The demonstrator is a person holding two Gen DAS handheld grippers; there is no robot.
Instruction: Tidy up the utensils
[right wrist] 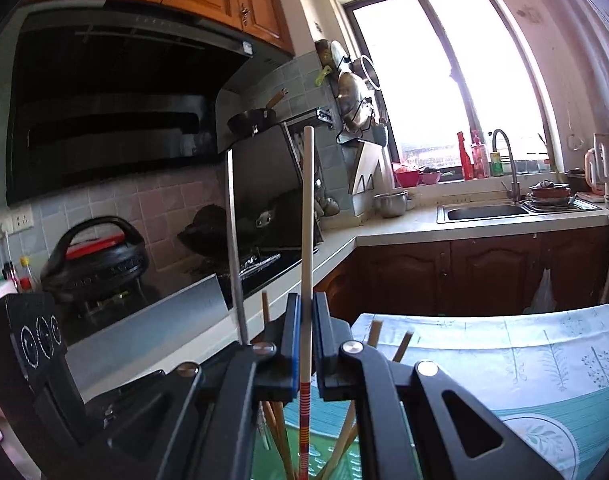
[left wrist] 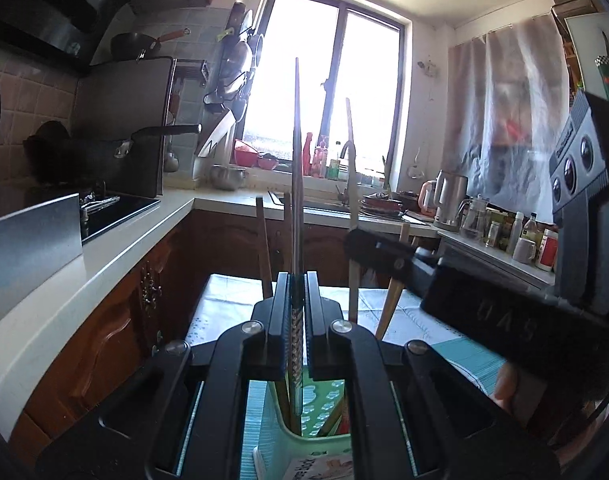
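Observation:
My left gripper (left wrist: 297, 280) is shut on a metal chopstick (left wrist: 297, 168) that stands upright, its patterned lower end inside a green perforated utensil holder (left wrist: 324, 400). My right gripper (right wrist: 304, 312) is shut on a white chopstick (right wrist: 307, 220) with red stripes low down, also upright over the same green holder (right wrist: 324, 456). Several wooden chopsticks (left wrist: 390, 296) stand in the holder. The right gripper (left wrist: 364, 246) shows from the side in the left wrist view, close to the right. The metal chopstick (right wrist: 233, 240) shows left of my right gripper.
The holder stands on a table with a white and teal patterned cloth (right wrist: 524, 360). A white L-shaped counter (left wrist: 104, 264) with a stove, pans and a sink (right wrist: 480, 212) runs along the left and back. A kettle (left wrist: 448, 200) and bottles stand at the right.

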